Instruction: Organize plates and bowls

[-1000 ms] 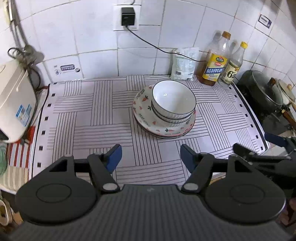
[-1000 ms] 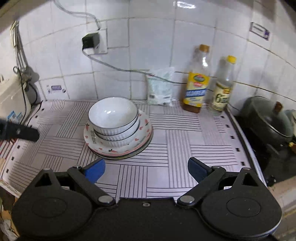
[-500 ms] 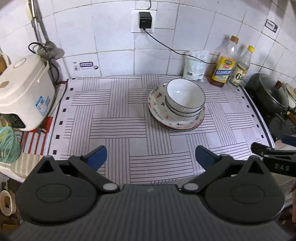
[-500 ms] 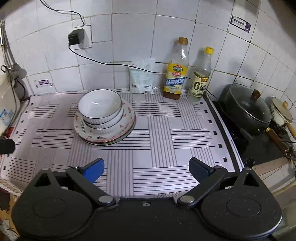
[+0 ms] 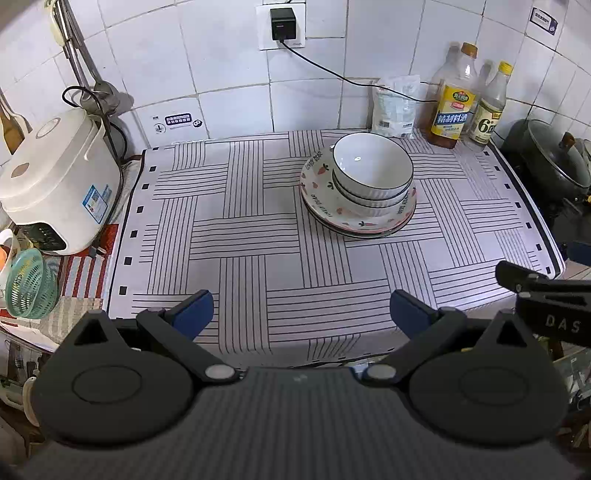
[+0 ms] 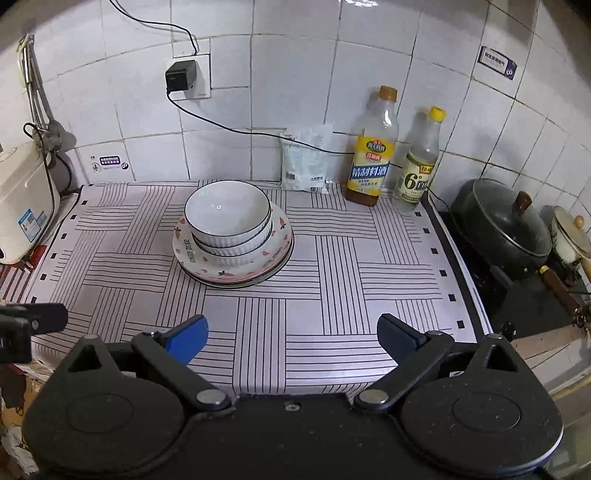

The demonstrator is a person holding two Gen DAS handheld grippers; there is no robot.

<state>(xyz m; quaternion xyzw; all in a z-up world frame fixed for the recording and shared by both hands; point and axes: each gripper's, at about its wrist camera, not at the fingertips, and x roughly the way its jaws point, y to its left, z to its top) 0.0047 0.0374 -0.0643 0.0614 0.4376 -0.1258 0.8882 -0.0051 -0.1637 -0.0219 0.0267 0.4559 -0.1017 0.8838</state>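
we look down over a kitchen counter covered with a striped cloth (image 5: pixel 258 229). our landmark is the stack of dishes: two white ribbed bowls (image 5: pixel 372 168) nested one inside the other, sitting on a pile of plates (image 5: pixel 325 206) with small carrot and heart prints. the stack rests on the cloth, toward its back half.

behind the stack, against the tiled wall, a white packet (image 5: pixel 395 107) leans upright. just to the right of the packet stand two bottles, a larger bottle (image 5: pixel 453 107) with a yellow label and a smaller bottle (image 5: pixel 488 110) with a yellow cap, side by side. a black cable (image 5: pixel 332 72) runs from a wall plug (image 5: pixel 282 24) above the stack down behind the packet. far to the left of the stack, off the cloth, sits a white rice cooker (image 5: pixel 55 184), with a green mesh basket (image 5: pixel 27 284) in front of it. to the right of the stack, past the cloth's edge, a dark lidded pot (image 6: pixel 506 225) sits on the stove.

our left gripper (image 5: pixel 299 310) hangs in front of the stack, near the cloth's front edge, its blue-padded fingers spread wide with nothing between them. our right gripper (image 6: pixel 291 332) also hangs in front of the stack, well apart from it, fingers spread wide and holding nothing. neither gripper touches the dishes.
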